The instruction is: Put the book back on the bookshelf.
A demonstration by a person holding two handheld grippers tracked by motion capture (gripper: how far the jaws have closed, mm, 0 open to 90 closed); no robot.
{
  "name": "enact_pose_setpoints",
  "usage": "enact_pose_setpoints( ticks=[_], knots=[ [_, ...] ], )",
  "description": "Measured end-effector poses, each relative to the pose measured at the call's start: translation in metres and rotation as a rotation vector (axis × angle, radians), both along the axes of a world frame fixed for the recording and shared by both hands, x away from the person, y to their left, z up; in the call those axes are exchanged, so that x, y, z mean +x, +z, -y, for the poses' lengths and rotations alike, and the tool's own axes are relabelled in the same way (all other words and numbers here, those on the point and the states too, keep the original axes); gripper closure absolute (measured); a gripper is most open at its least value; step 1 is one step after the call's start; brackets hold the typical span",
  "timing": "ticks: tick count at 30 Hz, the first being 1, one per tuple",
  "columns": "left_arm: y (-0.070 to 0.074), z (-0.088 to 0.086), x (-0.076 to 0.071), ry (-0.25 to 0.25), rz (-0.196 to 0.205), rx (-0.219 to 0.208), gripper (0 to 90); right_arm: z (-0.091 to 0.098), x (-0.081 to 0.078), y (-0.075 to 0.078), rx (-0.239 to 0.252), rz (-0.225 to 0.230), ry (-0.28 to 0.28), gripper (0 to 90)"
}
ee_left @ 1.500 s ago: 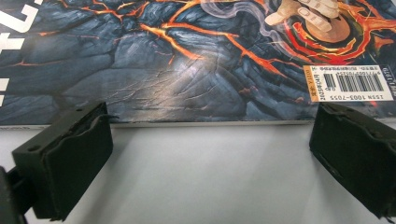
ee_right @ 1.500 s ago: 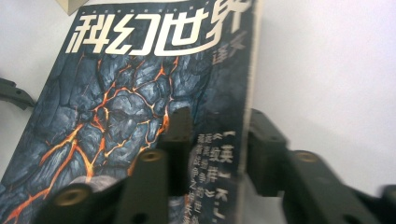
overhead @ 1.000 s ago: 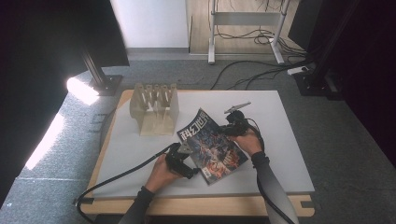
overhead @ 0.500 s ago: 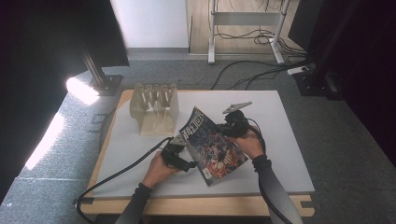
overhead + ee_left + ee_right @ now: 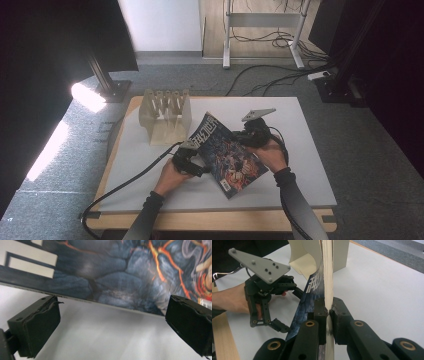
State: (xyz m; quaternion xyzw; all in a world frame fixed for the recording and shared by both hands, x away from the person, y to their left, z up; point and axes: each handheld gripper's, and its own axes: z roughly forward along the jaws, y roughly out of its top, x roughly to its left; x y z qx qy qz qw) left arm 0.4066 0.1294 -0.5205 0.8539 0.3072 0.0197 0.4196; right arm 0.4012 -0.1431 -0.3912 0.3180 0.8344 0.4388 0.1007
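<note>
surface: white table [image 5: 310, 165], grey carpet | right tongs [image 5: 329, 311] clamp comic [image 5: 227, 155] | left tongs [image 5: 110, 322] spread

Taking the wooden rack [image 5: 165, 116] as landmark: it stands at the far left of the white table [image 5: 310, 150], with bare surface to its left and in front of it. Just right of its front corner the tilted magazine [image 5: 227, 155] blocks the way, clamped at its edge by the right gripper [image 5: 329, 312]. The left gripper [image 5: 189, 159], jaws spread wide, sits at the magazine's near-left edge. Far right of the rack the tabletop lies open
</note>
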Motion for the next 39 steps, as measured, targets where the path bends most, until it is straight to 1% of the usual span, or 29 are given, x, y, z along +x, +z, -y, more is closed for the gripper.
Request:
enact_pose_setpoints(
  ticks=[1, 2, 4, 5, 7, 8, 9, 10, 11, 12, 13, 14, 15, 16, 17, 18, 19, 20, 21, 24, 25, 27, 32, 33, 34, 35, 36, 39],
  knots=[
    [0.002, 0.0, 0.0, 0.003, -0.001, -0.019, 1.7, 0.001, 0.0, 0.0, 0.004, 0.002, 0.002, 81.6],
    [0.003, -0.001, 0.001, 0.007, -0.003, -0.025, 1.8, 0.001, 0.0, 0.0, 0.007, -0.002, 0.007, 81.6],
    [0.006, -0.001, 0.0, 0.007, 0.005, -0.028, 2.3, 0.003, 0.0, 0.0, 0.012, -0.002, 0.007, 81.6],
    [0.008, -0.002, 0.0, 0.008, 0.017, -0.024, 2.9, 0.003, 0.0, 0.0, 0.013, -0.001, 0.009, 81.6],
    [0.013, -0.003, -0.001, 0.01, 0.03, -0.028, 3.1, 0.005, -0.001, 0.0, 0.018, -0.004, 0.012, 81.6],
    [0.013, -0.003, -0.001, 0.01, 0.03, -0.028, 3.1, 0.005, -0.001, 0.0, 0.018, -0.004, 0.012, 81.6],
    [0.018, -0.004, -0.003, 0.014, 0.051, -0.027, 3.1, 0.006, 0.0, 0.001, 0.025, -0.003, 0.014, 81.6],
    [0.018, -0.004, -0.003, 0.014, 0.051, -0.027, 3.1, 0.006, 0.0, 0.001, 0.025, -0.003, 0.014, 81.6],
    [0.024, -0.004, -0.003, 0.018, 0.07, -0.026, 3.1, 0.006, -0.001, 0.001, 0.03, -0.005, 0.014, 81.6],
    [0.024, -0.004, -0.003, 0.018, 0.07, -0.026, 3.2, 0.007, -0.001, 0.001, 0.032, -0.006, 0.015, 81.6],
    [0.028, -0.004, -0.004, 0.02, 0.082, -0.035, 3.7, 0.007, -0.001, 0.002, 0.035, -0.007, 0.017, 81.5],
    [0.028, -0.004, -0.004, 0.02, 0.082, -0.035, 4.8, 0.007, -0.001, 0.002, 0.037, -0.008, 0.017, 81.6],
    [0.028, -0.004, -0.003, 0.033, 0.079, -0.041, 5.8, 0.007, -0.001, 0.002, 0.035, -0.008, 0.017, 81.6],
    [0.027, -0.003, -0.003, 0.047, 0.072, -0.033, 6.6, 0.007, -0.001, 0.002, 0.036, -0.007, 0.016, 81.6],
    [0.025, -0.002, -0.004, 0.074, 0.076, -0.021, 10.4, 0.007, -0.001, 0.002, 0.039, -0.008, 0.017, 81.6],
    [0.023, -0.002, -0.003, 0.082, 0.072, -0.015, 15.5, 0.008, -0.001, 0.001, 0.04, -0.008, 0.018, 81.5],
    [0.023, -0.002, -0.003, 0.082, 0.072, -0.015, 16.3, 0.008, -0.001, 0.0, 0.039, -0.005, 0.019, 81.6],
    [0.021, -0.001, -0.002, 0.08, 0.055, -0.018, 16.2, 0.007, -0.001, 0.0, 0.038, -0.008, 0.019, 81.5],
    [0.018, -0.001, 0.001, 0.082, 0.018, -0.03, 16.1, 0.007, 0.0, -0.001, 0.037, -0.01, 0.022, 81.5],
    [0.018, -0.002, 0.002, 0.081, -0.001, -0.043, 16.4, 0.006, 0.0, -0.004, 0.034, -0.009, 0.024, 81.5],
    [0.021, -0.003, 0.001, 0.085, 0.009, -0.044, 18.0, 0.007, 0.0, -0.004, 0.034, -0.009, 0.023, 81.5],
    [0.025, -0.005, 0.0, 0.086, 0.023, -0.047, 24.2, 0.008, 0.001, -0.004, 0.035, -0.012, 0.02, 81.5],
    [0.039, -0.01, -0.003, 0.103, 0.056, -0.082, 39.5, 0.015, 0.0, -0.004, 0.058, -0.009, 0.009, 81.5],
    [0.039, -0.01, -0.003, 0.103, 0.056, -0.082, 43.1, 0.015, 0.0, -0.004, 0.058, -0.009, 0.009, 81.5],
    [0.042, -0.011, -0.003, 0.099, 0.058, -0.083, 43.1, 0.016, 0.0, -0.003, 0.062, -0.006, 0.008, 81.4],
    [0.045, -0.012, -0.002, 0.097, 0.057, -0.082, 45.4, 0.017, 0.0, -0.003, 0.068, -0.001, 0.01, 81.4],
    [0.045, -0.012, -0.002, 0.097, 0.057, -0.082, 46.2, 0.017, 0.0, -0.003, 0.068, -0.001, 0.01, 81.4],
    [0.052, -0.013, -0.003, 0.098, 0.058, -0.082, 48.8, 0.017, -0.001, -0.002, 0.069, 0.006, 0.012, 81.4]
  ],
)
